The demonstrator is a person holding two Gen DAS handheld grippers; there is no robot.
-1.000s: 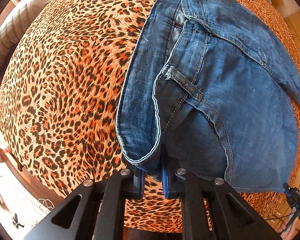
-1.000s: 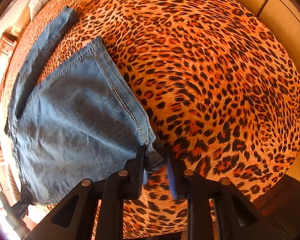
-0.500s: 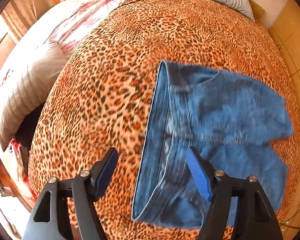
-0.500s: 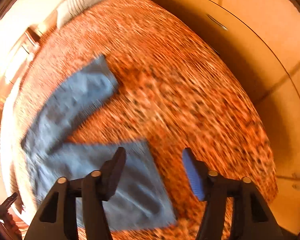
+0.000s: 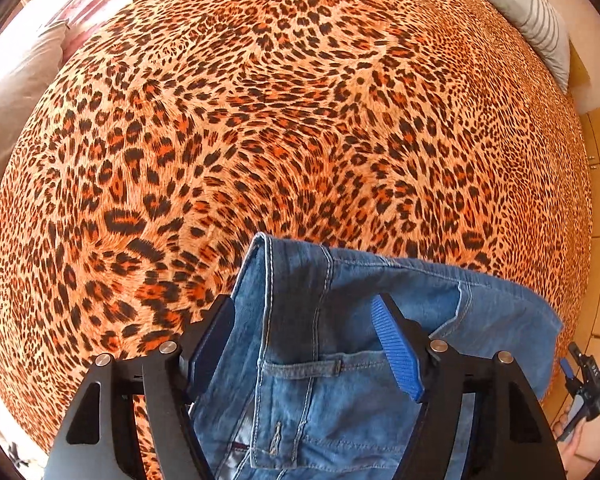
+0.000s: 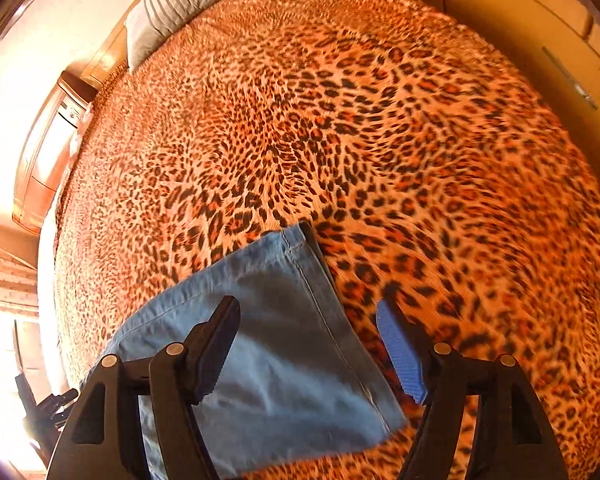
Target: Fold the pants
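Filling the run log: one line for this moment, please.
stage: between folds | left gripper: open over jeans | right gripper: open | jeans flat on bedspread

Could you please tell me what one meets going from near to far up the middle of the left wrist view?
Open left gripper → blue denim jeans lying between its jaws → orange leopard-print bedspread → grey striped pillow at the far right corner.

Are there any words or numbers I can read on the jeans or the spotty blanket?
None can be read. The jeans show only stitching and a belt loop, no legible label. The leopard-print blanket has only spots. The striped pillow carries no words.
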